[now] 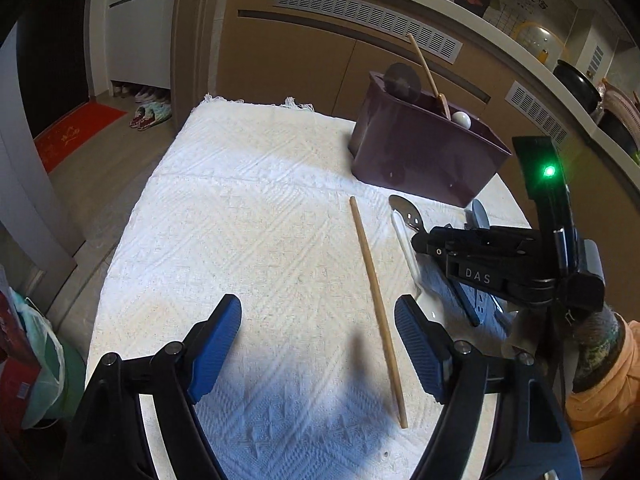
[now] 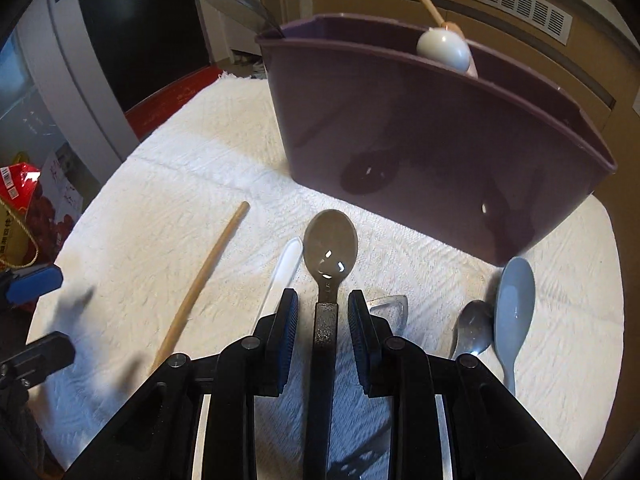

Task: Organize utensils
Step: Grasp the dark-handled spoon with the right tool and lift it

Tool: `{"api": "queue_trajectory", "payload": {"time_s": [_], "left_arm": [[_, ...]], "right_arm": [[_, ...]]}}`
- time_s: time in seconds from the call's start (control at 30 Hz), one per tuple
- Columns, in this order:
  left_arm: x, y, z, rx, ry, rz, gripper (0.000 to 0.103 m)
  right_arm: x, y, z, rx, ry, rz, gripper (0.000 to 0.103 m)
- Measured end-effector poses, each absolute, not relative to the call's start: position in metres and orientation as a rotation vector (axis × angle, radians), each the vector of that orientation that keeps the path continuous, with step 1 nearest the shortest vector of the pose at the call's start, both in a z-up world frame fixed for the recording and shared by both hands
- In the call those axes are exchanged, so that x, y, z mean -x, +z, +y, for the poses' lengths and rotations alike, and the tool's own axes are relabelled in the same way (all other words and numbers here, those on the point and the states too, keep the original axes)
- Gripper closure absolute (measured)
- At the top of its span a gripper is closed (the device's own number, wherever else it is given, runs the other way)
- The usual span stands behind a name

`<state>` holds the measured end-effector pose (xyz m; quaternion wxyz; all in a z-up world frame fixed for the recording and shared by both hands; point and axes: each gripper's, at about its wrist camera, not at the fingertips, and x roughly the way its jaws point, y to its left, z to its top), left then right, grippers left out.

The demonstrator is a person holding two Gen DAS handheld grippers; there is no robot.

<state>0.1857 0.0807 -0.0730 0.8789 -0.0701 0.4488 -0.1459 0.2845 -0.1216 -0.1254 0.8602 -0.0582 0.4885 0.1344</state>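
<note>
A metal spoon with a dark handle lies on the white cloth in front of the purple utensil holder. My right gripper is low over it. Its jaws straddle the handle with a narrow gap on each side, so the pads are not pressing. In the left wrist view the right gripper covers the spoon from the right. My left gripper stands open above the cloth, and a wooden chopstick lies just inside its right finger. The holder holds a chopstick, a white spoon and a round metal utensil.
More utensils lie on the cloth: a white plastic handle, a small metal spoon, a blue-grey spoon and a clear piece. Bags sit on the floor left of the table. A sleeve shows at the right.
</note>
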Motion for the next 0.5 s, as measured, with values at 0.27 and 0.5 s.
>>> {"api": "queue_trajectory", "payload": {"time_s": [0.27,0.5], "left_arm": [[-0.186,-0.072,0.074,0.137,-0.321,0.947,0.027],[-0.18,-0.062,0.051,0.086,-0.363,0.949,0.027]], "right_arm": [[-0.279,-0.124,-0.117,0.169,0.273,1.01,0.09],[-0.252,-0.103,-0.14,0.077,0.308,0.98,0.09]]}}
